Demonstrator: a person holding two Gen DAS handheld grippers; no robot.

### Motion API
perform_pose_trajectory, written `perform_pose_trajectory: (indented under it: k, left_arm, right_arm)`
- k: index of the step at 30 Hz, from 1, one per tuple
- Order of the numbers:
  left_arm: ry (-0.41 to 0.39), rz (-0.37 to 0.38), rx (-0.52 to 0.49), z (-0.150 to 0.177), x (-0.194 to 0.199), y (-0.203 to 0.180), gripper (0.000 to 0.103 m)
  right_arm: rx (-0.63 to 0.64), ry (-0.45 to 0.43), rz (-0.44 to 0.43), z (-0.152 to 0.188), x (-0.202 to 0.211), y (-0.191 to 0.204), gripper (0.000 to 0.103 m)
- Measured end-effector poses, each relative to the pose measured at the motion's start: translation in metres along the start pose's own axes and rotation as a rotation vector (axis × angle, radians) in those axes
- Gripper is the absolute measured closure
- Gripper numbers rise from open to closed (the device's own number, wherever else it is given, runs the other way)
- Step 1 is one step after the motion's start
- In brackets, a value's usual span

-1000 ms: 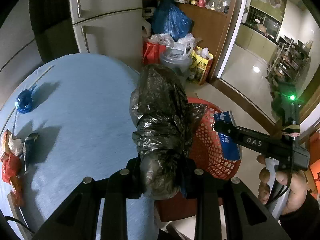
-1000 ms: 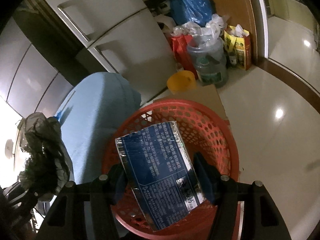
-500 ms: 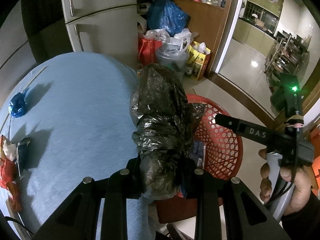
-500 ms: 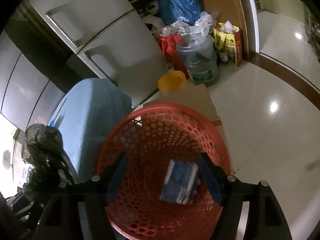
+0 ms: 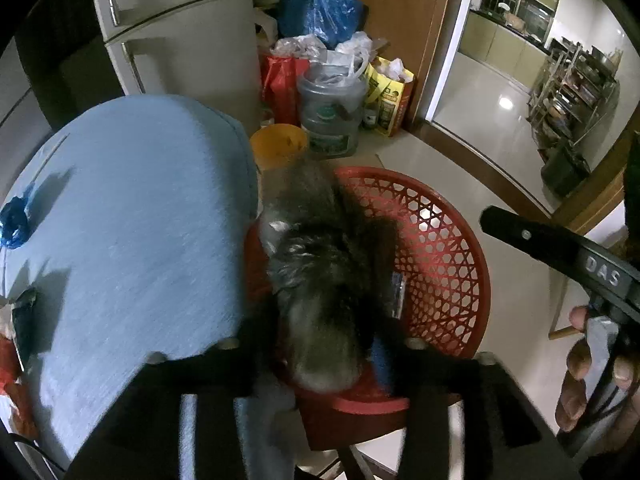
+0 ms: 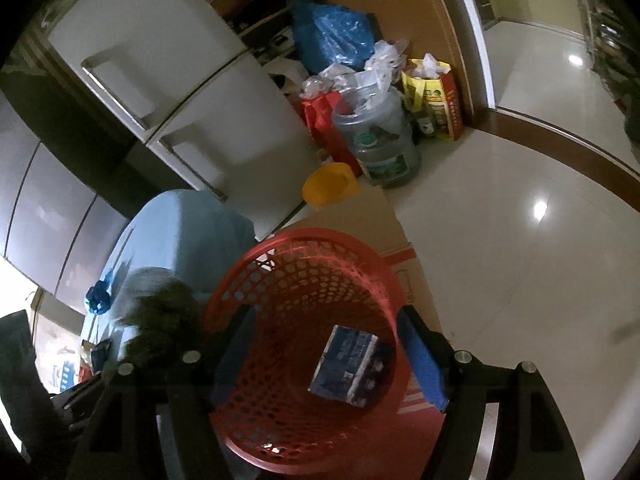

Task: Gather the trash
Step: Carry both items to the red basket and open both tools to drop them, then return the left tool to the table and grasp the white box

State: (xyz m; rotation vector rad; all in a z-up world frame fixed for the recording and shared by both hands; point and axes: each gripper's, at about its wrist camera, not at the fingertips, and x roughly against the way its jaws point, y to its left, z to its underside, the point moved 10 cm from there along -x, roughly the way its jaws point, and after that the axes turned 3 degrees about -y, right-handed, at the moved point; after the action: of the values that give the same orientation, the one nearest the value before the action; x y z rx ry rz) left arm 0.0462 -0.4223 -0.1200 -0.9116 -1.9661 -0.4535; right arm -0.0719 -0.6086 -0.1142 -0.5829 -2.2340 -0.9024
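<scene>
The left gripper [image 5: 326,344] has the crumpled black bag [image 5: 320,264] pinched right above the red basket [image 5: 452,248], so I'd only let go once it's past the rim (right gripper [image 6: 326,354] gapes wide, empty, blue packet [image 6: 348,366] already inside).

A pale two-door refrigerator [image 5: 176,32] is standing at the upper left of the frame, with a dark cabinet face [image 6: 48,200] running along the left edge in the right wrist view. A blue-covered table [image 5: 132,232] is filling the lower left. Glossy cream floor tiles [image 6: 520,240] are spreading across the right half, catching bright ceiling-light reflections. A wooden cabinet [image 5: 404,28] is rising at the top centre, jars lining its top. Beyond a white door frame [image 5: 448,60] at the upper right, a lit kitchen with metal racks [image 5: 576,80] is showing.
</scene>
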Motion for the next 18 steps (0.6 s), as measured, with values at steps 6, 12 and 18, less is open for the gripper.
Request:
perform_pose_trajectory:
  k: [6,12,18]
  left_arm:
    - [-0.026,0.007,-0.005,-0.004,0.006,0.002,0.038]
    - [-0.033,0.002,-0.002,0.001,0.016,0.012,0.038]
    - [-0.065,-0.009,0.053,0.017,0.049,0.046,0.038]
  right_arm:
    - [-0.005,-0.001,0.005,0.001,0.002,-0.002,0.027]
    - [0.015,0.014,-0.006,0.009,-0.001,0.011,0.027]
    - [0.066,0.045,-0.029,0.026,-0.007,0.039,0.027]
